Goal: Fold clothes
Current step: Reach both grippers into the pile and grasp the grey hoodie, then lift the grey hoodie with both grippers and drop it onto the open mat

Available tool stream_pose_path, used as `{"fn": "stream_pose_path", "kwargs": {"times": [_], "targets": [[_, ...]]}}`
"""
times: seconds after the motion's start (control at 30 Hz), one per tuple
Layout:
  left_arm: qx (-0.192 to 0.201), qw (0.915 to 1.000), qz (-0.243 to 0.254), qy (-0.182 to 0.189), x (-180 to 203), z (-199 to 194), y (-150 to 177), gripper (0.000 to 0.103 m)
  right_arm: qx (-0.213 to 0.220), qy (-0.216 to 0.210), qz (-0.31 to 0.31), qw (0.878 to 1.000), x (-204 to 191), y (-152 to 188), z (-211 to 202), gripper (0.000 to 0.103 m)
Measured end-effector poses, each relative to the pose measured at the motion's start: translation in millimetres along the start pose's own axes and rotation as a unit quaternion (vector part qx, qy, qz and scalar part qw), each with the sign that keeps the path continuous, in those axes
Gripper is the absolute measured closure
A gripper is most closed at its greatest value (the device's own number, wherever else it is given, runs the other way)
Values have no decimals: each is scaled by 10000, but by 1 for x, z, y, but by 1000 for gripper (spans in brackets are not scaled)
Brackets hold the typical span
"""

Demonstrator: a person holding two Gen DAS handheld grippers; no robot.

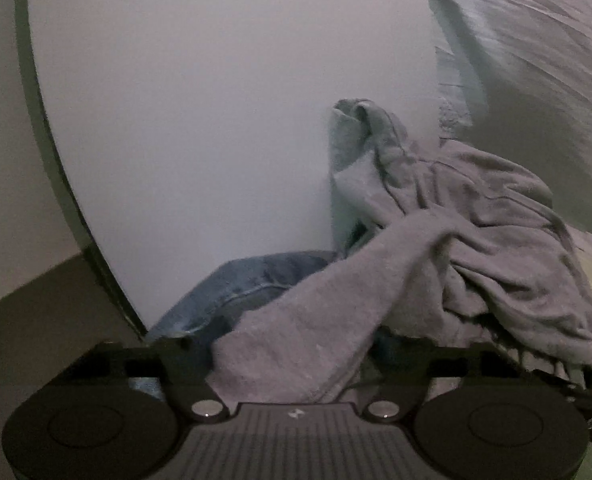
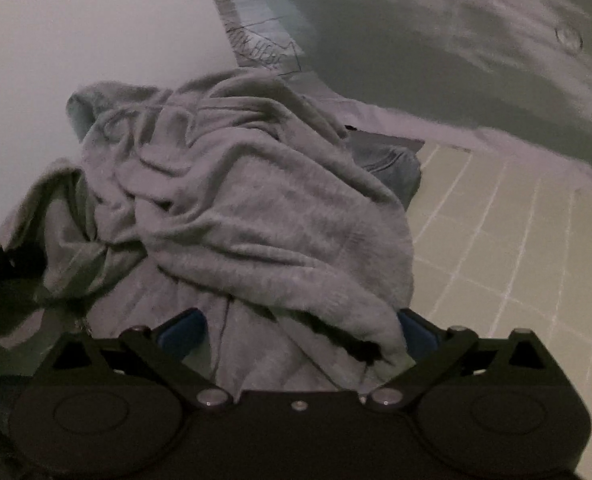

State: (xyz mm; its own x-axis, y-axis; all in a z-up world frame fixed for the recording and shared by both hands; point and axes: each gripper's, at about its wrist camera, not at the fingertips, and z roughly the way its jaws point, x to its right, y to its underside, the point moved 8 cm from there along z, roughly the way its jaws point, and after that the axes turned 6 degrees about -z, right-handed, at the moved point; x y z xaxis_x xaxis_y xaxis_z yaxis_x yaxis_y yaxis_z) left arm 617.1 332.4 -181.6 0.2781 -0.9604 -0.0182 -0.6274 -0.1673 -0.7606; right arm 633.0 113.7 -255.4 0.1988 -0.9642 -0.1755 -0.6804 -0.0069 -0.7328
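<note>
Right wrist: crumpled grey fleece garment (image 2: 231, 208) bunched on table (image 2: 95, 20).

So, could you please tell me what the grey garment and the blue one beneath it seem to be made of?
The grey garment looks like soft fleece or brushed cotton: a fuzzy, matte nap and thick, rounded folds. The blue garment looks like denim: faded, uneven blue with a raised stitched seam. The dim, blurred pictures leave both open.
</note>
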Motion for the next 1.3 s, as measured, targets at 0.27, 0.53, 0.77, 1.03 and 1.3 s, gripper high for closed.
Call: {"fn": "stream_pose_path", "kwargs": {"times": [0.27,0.53,0.77,1.03,1.3], "targets": [[213,9994,-58,255,2,-44,-12,76,410,-88,-299,9987,-9,-8,-44,84],[617,9933,52,981,32,-137,-13,76,1146,898,50,9893,50,-9,-153,88],[470,9771,484,2017,92,-231,40,76,1457,1950,579,9682,131,48,-282,88],[-449,9495,1013,2936,173,-339,185,76,1160,2947,1376,9385,221,194,-430,88],[-1017,9196,1687,3400,203,-442,316,95,905,3601,1799,9109,266,324,-555,87]]}}
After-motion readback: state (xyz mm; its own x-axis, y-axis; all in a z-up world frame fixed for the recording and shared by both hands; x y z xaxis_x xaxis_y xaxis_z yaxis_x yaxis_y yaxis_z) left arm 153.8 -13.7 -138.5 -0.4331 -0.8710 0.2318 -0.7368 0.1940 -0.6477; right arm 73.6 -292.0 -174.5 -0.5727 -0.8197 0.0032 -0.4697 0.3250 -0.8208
